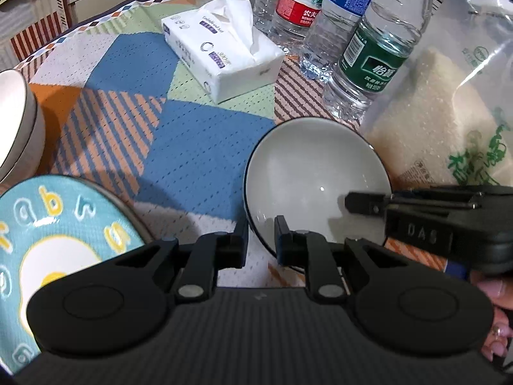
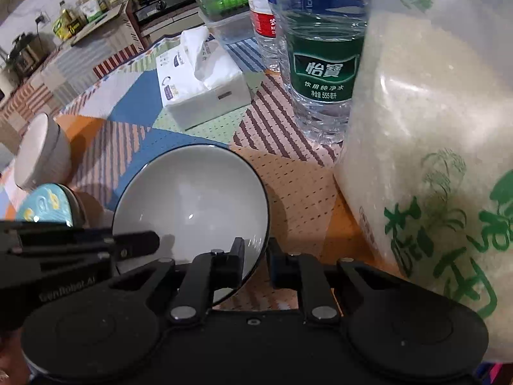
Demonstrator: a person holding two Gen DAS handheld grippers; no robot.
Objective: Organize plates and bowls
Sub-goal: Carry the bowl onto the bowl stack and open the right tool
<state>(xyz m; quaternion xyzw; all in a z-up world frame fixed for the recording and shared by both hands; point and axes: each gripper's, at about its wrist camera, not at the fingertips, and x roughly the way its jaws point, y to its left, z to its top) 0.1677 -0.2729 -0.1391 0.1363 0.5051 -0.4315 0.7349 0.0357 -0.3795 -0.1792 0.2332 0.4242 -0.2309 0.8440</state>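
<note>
Here, white bowl (image 1: 315,189) sits on counter (image 1: 179,147) beside rice bag (image 1: 449,122), well apart from stacked bowls (image 1: 19,128).

- Left tool (image 1: 261,240): jaws together, clamped on near rim of white bowl, one finger inside, one outside.
- Right tool (image 2: 256,256): jaws together, clamped on same rim at opposite side.
- Judgement: lift with both tools level, matched pace; uneven pull tips bowl or slips rim.
- Clear patterned plate (image 1: 64,231) when carrying toward stacked bowls.
- Lower centred; release only once seated.

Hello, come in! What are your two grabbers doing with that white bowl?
Left gripper shut on white bowl rim. Right gripper shut on opposite rim. Rice bag and green-label bottle close beside.
</note>
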